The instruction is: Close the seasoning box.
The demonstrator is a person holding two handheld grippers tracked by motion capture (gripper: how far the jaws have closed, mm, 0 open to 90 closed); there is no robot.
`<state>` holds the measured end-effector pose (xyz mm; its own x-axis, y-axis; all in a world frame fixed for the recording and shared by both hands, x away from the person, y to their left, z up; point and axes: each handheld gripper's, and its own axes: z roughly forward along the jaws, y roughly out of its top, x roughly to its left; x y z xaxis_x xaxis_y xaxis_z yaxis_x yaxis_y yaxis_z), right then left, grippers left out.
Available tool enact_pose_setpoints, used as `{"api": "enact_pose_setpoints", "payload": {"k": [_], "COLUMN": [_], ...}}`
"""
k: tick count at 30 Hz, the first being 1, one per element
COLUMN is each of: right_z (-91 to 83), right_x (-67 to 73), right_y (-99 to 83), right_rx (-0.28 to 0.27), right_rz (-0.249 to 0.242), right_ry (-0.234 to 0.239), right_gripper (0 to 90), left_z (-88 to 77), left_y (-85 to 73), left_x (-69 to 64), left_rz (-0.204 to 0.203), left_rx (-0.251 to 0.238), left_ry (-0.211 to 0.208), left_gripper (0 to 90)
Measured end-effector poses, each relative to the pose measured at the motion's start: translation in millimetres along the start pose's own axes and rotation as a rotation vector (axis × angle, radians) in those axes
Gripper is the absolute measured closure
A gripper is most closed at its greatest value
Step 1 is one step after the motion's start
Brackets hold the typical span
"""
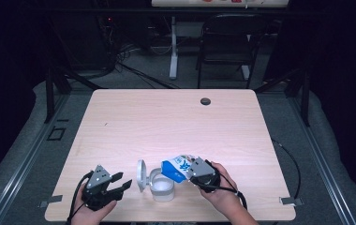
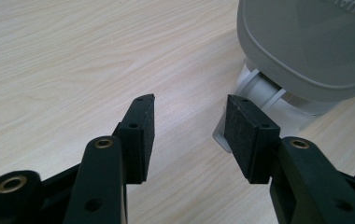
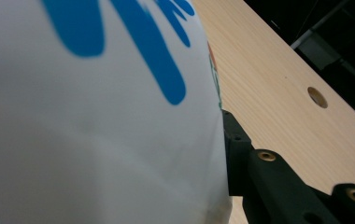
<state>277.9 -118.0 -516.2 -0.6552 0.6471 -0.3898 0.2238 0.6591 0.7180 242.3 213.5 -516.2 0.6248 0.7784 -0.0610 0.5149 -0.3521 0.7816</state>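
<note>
- A blue-and-white carton (image 1: 178, 168) is tipped over the mouth of a white container (image 1: 162, 186), its blue end low at the container's rim and its other end raised toward the right.
- In the right gripper view the carton (image 3: 96, 116) is a broad white surface with blue markings, pressed against the one jaw that can be seen.
- The right hand-held gripper (image 1: 196, 171) is clamped on the carton, held by the person's right hand (image 1: 223, 187) near the front edge of the desk (image 1: 176, 122).
- The white container stands on the desk near the front edge, between the two hands; its grey hinged lid (image 1: 141, 175) is swung open and stands upright on its left side.
- In the left gripper view the lid (image 2: 306, 46) shows as a grey rounded panel above its white hinge, up and to the right of the jaws.
- The left hand-held gripper (image 1: 120, 183) has its jaws apart with nothing between them (image 2: 189, 126); it points toward the lid from the left, near it but not touching.
- The desk is pale wood with a round cable hole (image 1: 205, 101) near its far edge.
- Beyond the desk stand a dark chair (image 1: 227, 42) and a white table leg (image 1: 173, 47) on a grey floor.
</note>
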Motion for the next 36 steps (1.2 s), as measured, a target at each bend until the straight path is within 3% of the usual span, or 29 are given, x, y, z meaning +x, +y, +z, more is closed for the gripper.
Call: {"api": "enact_pose_setpoints", "payload": {"k": [10, 20, 36], "right_z": [0.4, 4.5, 17.5], "right_x": [-11.0, -20.6, -29.2], "right_y": [-14.7, -29.4, -48.4], "right_rx": [-0.016, -0.001, 0.02], "right_rz": [0.162, 0.29, 0.438], "right_ry": [0.027, 0.039, 0.039], "right_gripper": [73.8, 73.7, 76.0], "left_z": [1.3, 2.1, 2.3], "left_y": [-0.8, -0.8, -0.7], "left_x": [0.1, -0.8, -1.0], "left_rz": [-0.004, -0.002, -0.002], "left_rx": [0.005, 0.011, 0.011], "left_ry": [-0.001, -0.001, 0.001], "left_gripper": [53.9, 53.8, 53.8]}}
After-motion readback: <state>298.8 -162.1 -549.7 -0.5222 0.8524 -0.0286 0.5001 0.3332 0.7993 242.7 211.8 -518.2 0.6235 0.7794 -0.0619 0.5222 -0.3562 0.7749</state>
